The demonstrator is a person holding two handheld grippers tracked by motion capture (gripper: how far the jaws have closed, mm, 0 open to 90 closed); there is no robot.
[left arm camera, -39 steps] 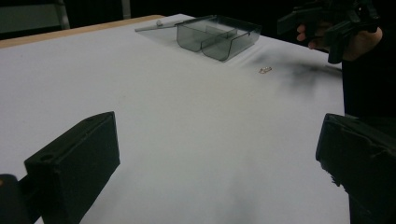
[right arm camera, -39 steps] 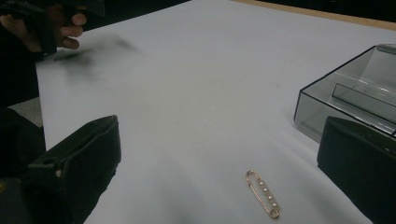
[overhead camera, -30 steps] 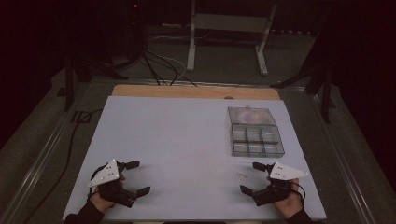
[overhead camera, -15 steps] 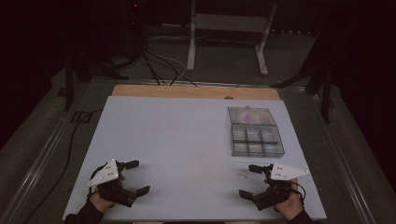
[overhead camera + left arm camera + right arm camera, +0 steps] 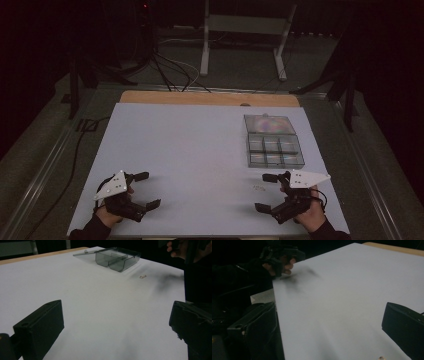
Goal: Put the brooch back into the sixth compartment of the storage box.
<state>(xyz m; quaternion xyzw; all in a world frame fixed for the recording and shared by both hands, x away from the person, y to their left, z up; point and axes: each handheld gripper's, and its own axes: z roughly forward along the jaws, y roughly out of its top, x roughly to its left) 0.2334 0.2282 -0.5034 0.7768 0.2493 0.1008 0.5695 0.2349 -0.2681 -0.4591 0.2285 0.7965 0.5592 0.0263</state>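
We have both jaws spread wide, empty: left gripper (image 5: 142, 191), right gripper (image 5: 266, 192). Small clear part (image 5: 258, 188), possibly a bead, lies at right's 9 o'clock; compartment box (image 5: 274, 145) at 12. We should approach low, centre, close gently.

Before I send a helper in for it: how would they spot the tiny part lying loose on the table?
Start at the white table and find the clear box of small compartments at its far right. Nearer the person, just left of the right claw, lies a tiny pale part. It is the one loose thing on the bare surface.
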